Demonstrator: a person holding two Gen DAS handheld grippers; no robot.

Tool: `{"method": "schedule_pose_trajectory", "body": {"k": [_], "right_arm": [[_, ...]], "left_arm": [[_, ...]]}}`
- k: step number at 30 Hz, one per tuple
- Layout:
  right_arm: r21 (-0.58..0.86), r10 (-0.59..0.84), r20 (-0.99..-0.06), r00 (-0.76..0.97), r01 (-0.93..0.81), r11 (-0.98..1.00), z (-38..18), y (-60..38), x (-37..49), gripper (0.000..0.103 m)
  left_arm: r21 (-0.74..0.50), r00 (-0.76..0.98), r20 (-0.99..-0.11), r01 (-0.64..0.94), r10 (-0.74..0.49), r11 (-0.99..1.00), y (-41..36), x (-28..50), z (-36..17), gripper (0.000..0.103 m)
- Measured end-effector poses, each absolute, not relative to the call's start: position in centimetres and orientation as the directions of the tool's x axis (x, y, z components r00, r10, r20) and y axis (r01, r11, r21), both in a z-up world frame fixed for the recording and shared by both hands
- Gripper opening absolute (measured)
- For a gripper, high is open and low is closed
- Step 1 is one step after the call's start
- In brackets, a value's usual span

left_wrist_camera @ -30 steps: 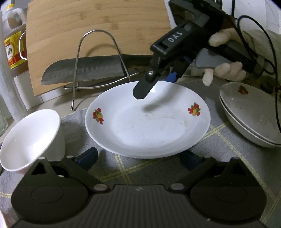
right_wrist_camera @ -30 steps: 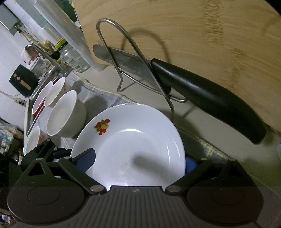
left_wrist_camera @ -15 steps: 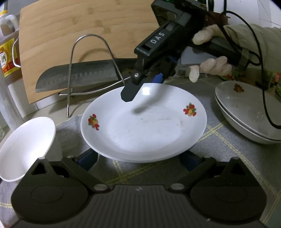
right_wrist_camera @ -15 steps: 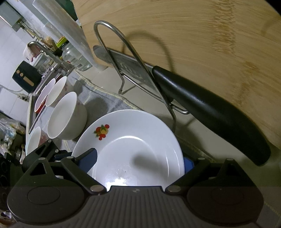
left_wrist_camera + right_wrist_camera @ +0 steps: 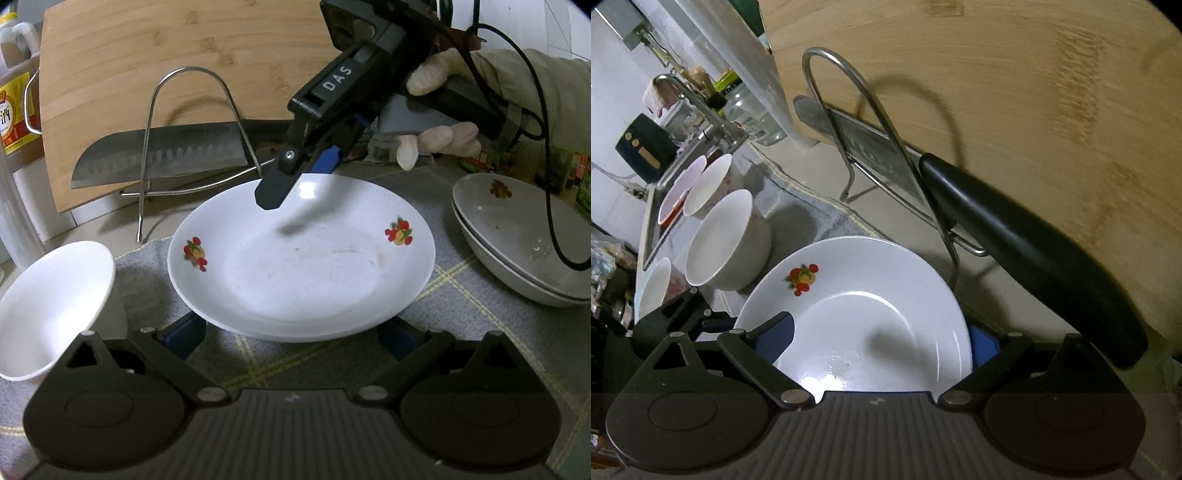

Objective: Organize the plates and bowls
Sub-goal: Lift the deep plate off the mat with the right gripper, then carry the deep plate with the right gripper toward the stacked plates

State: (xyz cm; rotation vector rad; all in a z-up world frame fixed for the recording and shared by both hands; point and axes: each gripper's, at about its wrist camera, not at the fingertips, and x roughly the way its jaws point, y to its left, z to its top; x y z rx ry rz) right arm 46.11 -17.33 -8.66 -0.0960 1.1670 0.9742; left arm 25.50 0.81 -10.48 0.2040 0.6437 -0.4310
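Plates [image 5: 301, 266] stacked on grey mat, between bowl [image 5: 51, 306] and rack | right gripper [image 5: 295, 181] wide, straddling far rim, likely to grip | left gripper [image 5: 291, 334] wide at near rim, nothing held.

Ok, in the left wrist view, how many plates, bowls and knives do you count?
Fruit-print plates: 4 (middle stack 2, right stack 2, judging by the rims)
White bowl: 1
Knife: 1
Total: 6
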Motion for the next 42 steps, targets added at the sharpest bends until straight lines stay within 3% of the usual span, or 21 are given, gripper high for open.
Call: {"method": "schedule_pose_trajectory", "body": {"k": [14,42], "right_arm": [[0.427,0.589,-0.808,0.002,-0.688,0.587,-8.7,-17.5,45.6,0.1],[0.376,0.576,-0.816,0.05,-0.71,0.595,-8.8,-17.1,44.7,0.103]], "left_arm": [[0.066,0.716,-0.618,0.459,-0.325,0.886,0.9,25.0,-10.3,0.099],[-0.031,0.681,-0.618,0.479,-0.393,0.877,1.5,25.8,-10.5,0.099]]}}
